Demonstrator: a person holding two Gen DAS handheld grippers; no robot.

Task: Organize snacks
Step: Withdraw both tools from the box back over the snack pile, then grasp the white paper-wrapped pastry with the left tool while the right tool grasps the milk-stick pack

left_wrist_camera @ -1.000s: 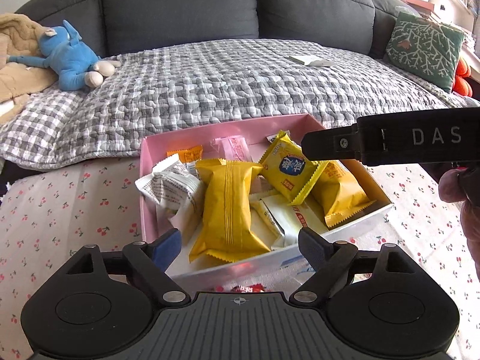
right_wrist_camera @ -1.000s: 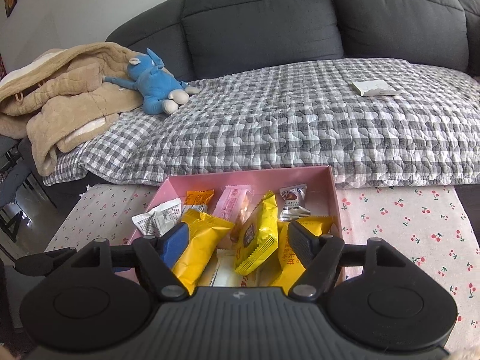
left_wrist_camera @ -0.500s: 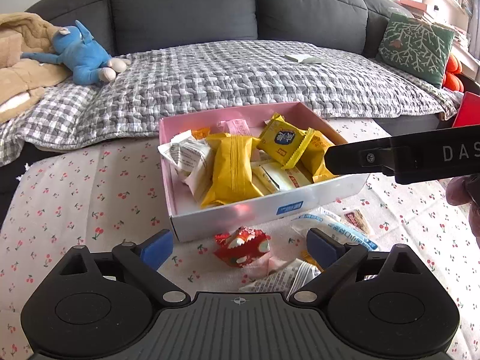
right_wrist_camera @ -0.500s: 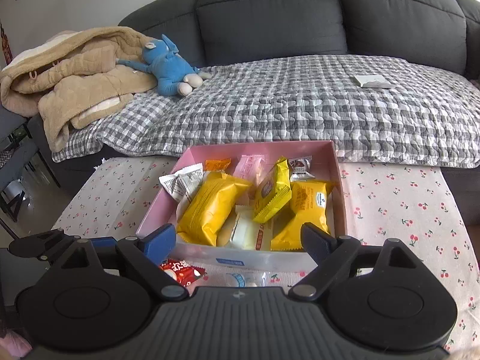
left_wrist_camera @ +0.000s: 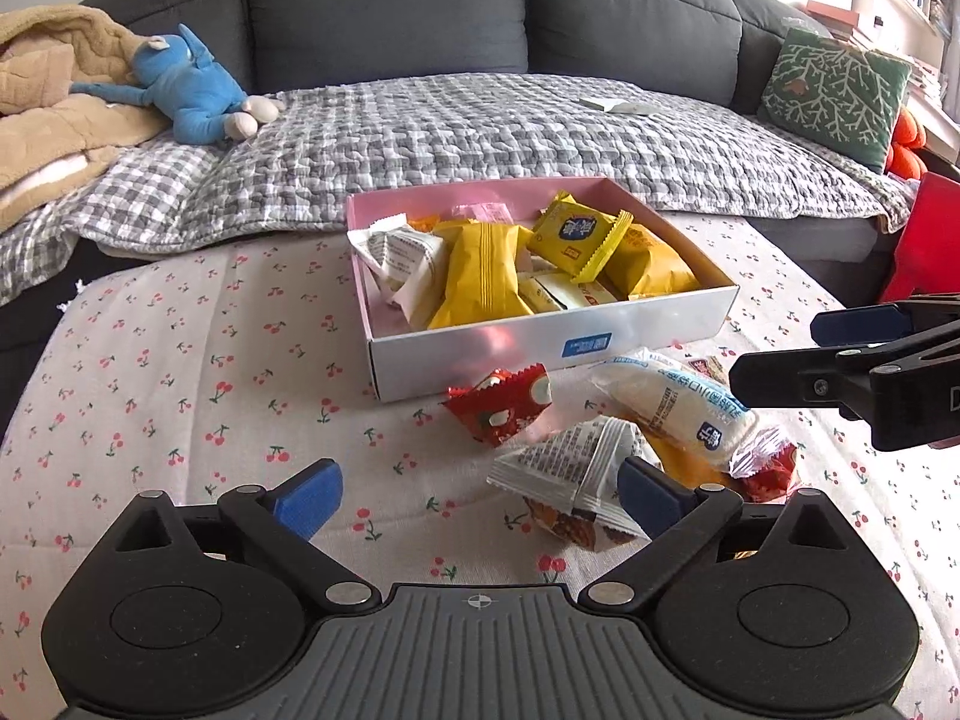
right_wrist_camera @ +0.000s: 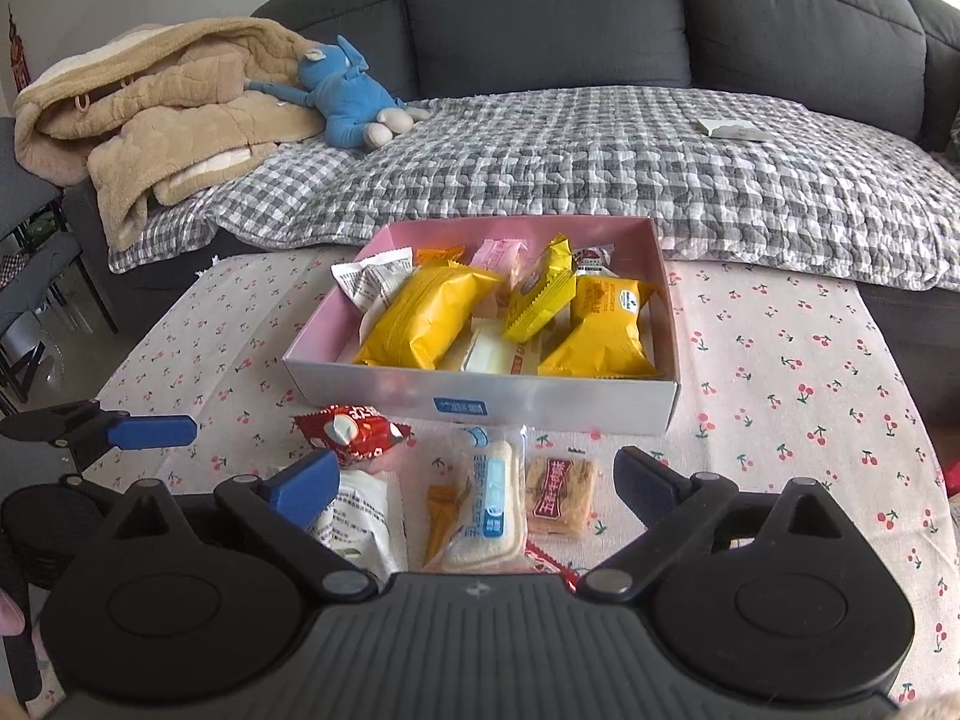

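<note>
A pink-lined white box on the cherry-print table holds several snack packs, mostly yellow ones. Loose snacks lie in front of it: a red pack, a long white-and-blue pack, a grey-white printed pack and a brown cracker pack. My left gripper is open and empty, just short of the loose pile. My right gripper is open and empty above the loose snacks; it shows at the right of the left wrist view.
Behind the table is a dark grey sofa with a checked quilt, a blue plush toy, a beige blanket and a green cushion. A red object stands at the right.
Both grippers have drawn back from over the box toward the table's near side, so the loose snacks in front of it came into view. Both stay open and empty.
</note>
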